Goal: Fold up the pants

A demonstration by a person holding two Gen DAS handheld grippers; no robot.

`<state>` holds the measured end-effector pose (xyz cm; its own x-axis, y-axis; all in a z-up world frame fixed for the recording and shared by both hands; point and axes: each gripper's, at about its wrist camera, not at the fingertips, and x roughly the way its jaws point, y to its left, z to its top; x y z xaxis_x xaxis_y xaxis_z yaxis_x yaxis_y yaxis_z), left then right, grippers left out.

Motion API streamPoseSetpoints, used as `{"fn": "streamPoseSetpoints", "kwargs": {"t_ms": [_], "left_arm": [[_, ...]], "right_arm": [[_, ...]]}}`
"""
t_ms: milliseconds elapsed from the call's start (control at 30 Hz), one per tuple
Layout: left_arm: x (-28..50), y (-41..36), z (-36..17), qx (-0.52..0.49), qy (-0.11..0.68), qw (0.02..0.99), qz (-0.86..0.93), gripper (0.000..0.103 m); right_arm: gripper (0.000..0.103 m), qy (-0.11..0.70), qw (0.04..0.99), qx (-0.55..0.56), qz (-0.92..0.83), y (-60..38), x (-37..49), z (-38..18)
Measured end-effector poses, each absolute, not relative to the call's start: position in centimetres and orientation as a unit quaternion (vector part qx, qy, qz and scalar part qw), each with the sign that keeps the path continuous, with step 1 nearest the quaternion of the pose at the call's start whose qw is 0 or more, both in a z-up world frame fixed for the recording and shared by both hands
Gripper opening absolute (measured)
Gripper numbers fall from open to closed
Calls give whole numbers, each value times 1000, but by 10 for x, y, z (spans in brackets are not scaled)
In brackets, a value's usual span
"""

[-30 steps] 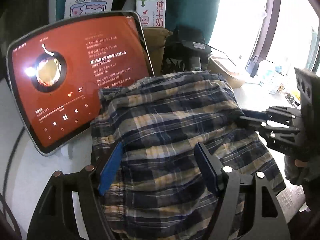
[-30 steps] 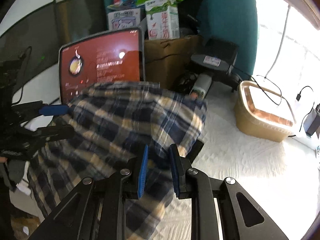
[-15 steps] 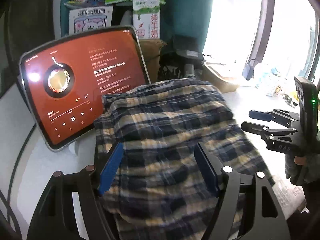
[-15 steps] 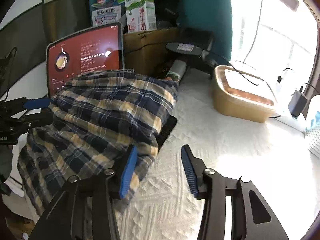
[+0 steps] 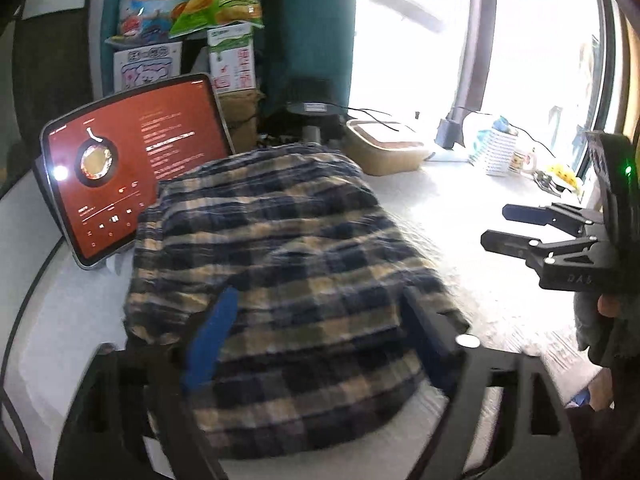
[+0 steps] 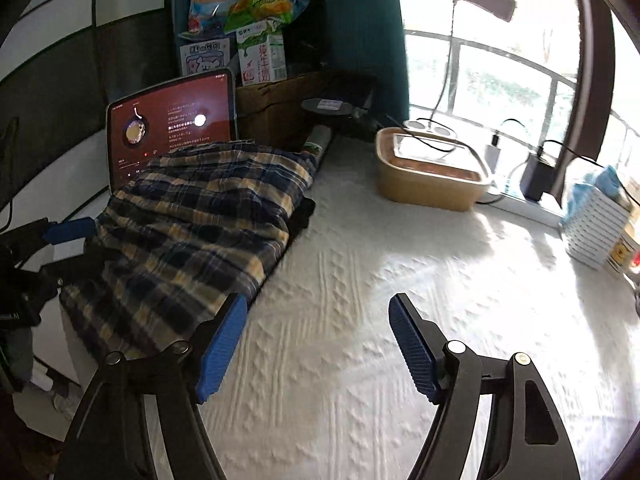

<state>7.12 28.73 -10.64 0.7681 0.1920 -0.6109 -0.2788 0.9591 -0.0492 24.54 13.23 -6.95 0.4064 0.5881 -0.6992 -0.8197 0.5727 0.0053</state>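
The blue and tan plaid pants (image 5: pixel 280 264) lie folded in a thick pile on the white textured cloth, also seen in the right wrist view (image 6: pixel 192 220). My left gripper (image 5: pixel 316 328) is open, its fingers hovering wide apart over the near end of the pile. My right gripper (image 6: pixel 316 340) is open and empty over bare cloth, just right of the pile's edge. It also shows in the left wrist view (image 5: pixel 516 228), well clear of the pants.
A tablet (image 5: pixel 132 164) with a red screen leans behind the pile. A cardboard box (image 6: pixel 280 112), milk carton (image 6: pixel 262 60) and snack bags stand at the back. A tan lidded container (image 6: pixel 432 172) with cables sits by the window. A striped tissue box (image 6: pixel 596 220) is at the right.
My right gripper let go of the pants' right edge, opened wide and pulled back to the right. My left gripper rose and drew back over the pile. The pants settled flat.
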Motion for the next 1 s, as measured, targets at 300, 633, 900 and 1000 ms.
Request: {"fn": "streamPoseSetpoints", "kwargs": {"t_ms": [300, 633, 900, 1000], "left_arm": [[61, 248, -96, -54, 295, 946, 119, 90], [44, 206, -73, -50, 257, 960, 95, 101], [27, 173, -57, -31, 232, 969, 83, 101], [23, 162, -52, -20, 226, 970, 89, 101]], "right_arm": [[78, 323, 842, -152, 403, 81, 228, -49], [79, 307, 866, -150, 366, 21, 202, -25], [81, 282, 885, -135, 345, -18, 176, 2], [83, 273, 892, -127, 338, -32, 167, 12]]}}
